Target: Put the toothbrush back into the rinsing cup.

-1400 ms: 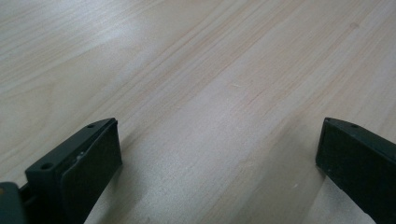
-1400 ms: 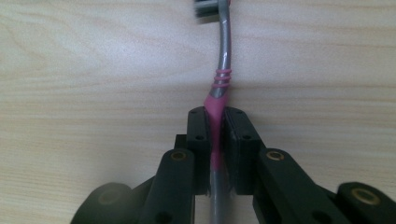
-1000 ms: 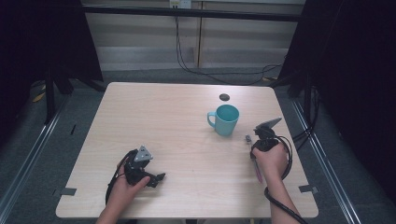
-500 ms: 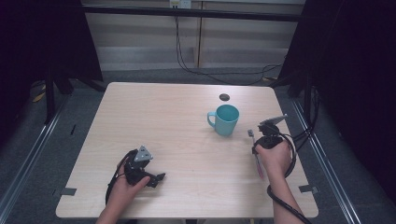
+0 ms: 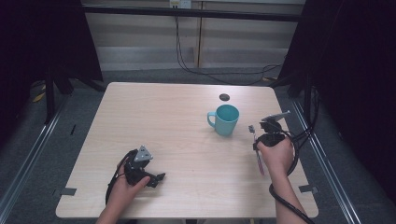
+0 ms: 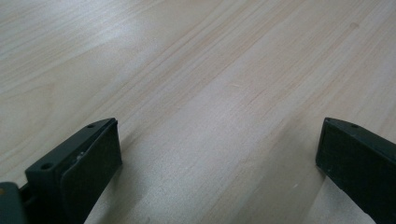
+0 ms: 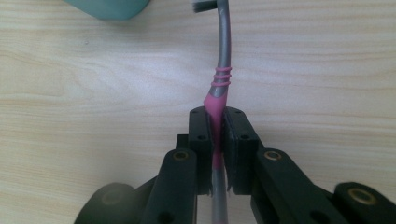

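A toothbrush [image 7: 219, 88] with a grey neck and pink grip is clamped at its handle by my right gripper [image 7: 216, 116], bristle head pointing away toward the teal mug [image 7: 112, 7]. In the high view the right gripper [image 5: 258, 145] is at the table's right side. The toothbrush [image 5: 252, 130] is just right of the mug [image 5: 225, 119], with its tail running back past the hand. My left gripper [image 5: 156, 179] rests on the table at the front left. Its jaws [image 6: 219, 140] are wide apart, with only bare wood between them.
A small dark disc [image 5: 224, 97] lies behind the mug near the table's [image 5: 163, 116] far edge. Cables trail from the right gripper over the right edge. Dark curtains and frame rails surround the table.
The right hand has shifted slightly to the right with the toothbrush, so the brush's handle now shows beside the hand. The left hand has stayed put.
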A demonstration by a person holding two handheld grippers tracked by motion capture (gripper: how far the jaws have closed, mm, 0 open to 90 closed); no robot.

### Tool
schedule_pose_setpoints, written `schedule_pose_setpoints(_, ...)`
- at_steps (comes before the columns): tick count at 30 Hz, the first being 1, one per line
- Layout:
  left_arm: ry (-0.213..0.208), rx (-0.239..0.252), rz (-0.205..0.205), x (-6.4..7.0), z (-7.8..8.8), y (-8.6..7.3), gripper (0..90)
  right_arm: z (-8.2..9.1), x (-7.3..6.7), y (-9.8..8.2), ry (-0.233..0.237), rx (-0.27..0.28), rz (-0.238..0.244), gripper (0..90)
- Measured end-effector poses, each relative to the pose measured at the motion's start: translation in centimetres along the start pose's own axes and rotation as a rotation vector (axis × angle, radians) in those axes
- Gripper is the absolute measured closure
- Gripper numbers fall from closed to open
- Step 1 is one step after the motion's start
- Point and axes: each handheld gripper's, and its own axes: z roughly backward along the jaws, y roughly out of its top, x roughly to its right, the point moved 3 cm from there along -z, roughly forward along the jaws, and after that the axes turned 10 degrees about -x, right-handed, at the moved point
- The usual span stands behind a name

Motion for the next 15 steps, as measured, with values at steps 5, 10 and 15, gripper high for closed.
schedule_pose_setpoints(5,0.000,0.000,0.000,0.0,0.0,0.0,0.0,1.0,-0.1,0.1,0.024,0.047,0.003,82.9)
schedule_pose_setpoints(10,0.000,0.000,0.000,0.0,0.0,0.0,0.0,1.4,-0.1,0.1,0.023,0.087,0.010,82.9)
schedule_pose_setpoints(15,-0.001,0.001,0.000,0.0,0.0,0.0,0.0,2.0,-0.4,0.2,0.027,0.165,0.027,82.9)
